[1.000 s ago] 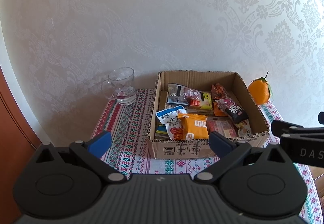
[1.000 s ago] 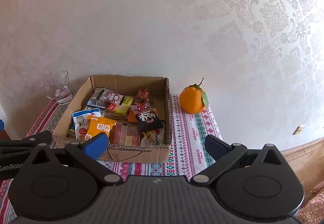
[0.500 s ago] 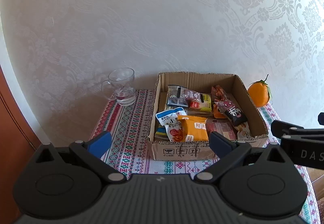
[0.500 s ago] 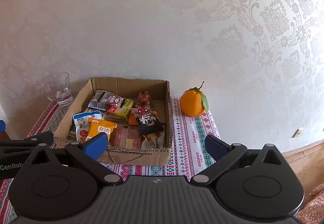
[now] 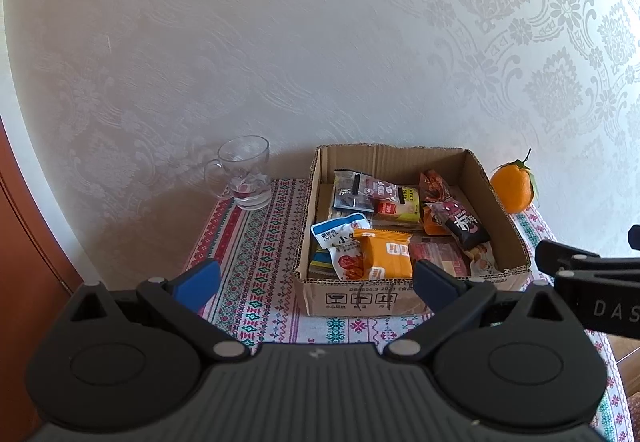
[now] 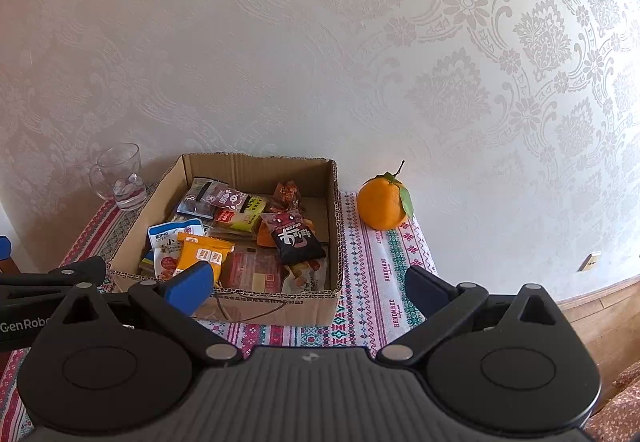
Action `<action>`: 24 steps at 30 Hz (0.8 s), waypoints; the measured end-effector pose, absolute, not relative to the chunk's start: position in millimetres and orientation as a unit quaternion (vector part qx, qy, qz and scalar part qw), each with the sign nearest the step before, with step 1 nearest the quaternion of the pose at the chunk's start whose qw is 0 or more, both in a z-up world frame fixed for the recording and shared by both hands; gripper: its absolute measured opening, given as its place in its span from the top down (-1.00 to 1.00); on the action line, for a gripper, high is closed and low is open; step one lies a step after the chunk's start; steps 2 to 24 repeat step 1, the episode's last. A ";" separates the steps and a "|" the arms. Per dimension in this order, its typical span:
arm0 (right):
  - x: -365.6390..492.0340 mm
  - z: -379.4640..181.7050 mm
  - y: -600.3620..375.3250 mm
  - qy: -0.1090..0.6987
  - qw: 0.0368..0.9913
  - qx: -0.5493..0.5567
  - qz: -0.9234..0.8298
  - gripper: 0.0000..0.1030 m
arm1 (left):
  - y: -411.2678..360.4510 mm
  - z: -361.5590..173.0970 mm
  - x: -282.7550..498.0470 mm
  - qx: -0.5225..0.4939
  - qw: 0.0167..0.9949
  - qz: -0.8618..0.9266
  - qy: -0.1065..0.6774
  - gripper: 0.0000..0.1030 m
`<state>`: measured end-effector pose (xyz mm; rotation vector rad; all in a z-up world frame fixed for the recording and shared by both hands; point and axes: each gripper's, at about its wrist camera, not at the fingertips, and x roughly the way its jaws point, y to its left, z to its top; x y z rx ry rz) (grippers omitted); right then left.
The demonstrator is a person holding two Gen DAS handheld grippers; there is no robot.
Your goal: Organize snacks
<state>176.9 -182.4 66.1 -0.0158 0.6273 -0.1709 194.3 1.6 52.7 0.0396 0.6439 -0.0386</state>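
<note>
Filling most of the cardboard box [image 5: 404, 298] is a loose heap of snack packets: an orange packet [image 5: 387, 257] and a white-and-blue pouch [image 5: 339, 238] lie against the near wall, a black packet with red print [image 5: 464, 227] sits toward the right side, and a dark clear-windowed bag [image 5: 356, 194] rests against the far end. The box stands on a patterned cloth covering the surface [image 5: 260, 254], straight ahead of both hand-held grippers and close to the wallpapered wall.

The left hand-held gripper [image 5: 316, 284] hovers just short of the box's near wall — its blue-padded fingers [image 5: 198, 284] are spread wide with nothing between them. The right hand-held gripper [image 6: 308, 288] hovers likewise at the near wall, fingers apart and empty; its left pad [image 6: 188, 288] overlaps the box's near corner in the right wrist view, though contact cannot be told.

Beyond the left hand-held gripper and to its left, a glass mug [image 5: 244, 178] stands upright near the wall, apart from the box. Ahead of the right hand-held gripper and slightly right, an orange with a leaf and stem [image 6: 382, 204] sits on the cloth just beside the box's right wall.
</note>
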 end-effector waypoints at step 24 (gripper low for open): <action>176.6 65.9 -182.2 0.308 0.948 -0.008 -0.084 -1.00 | 1.5 52.7 194.2 0.018 0.948 -0.019 0.317 -0.98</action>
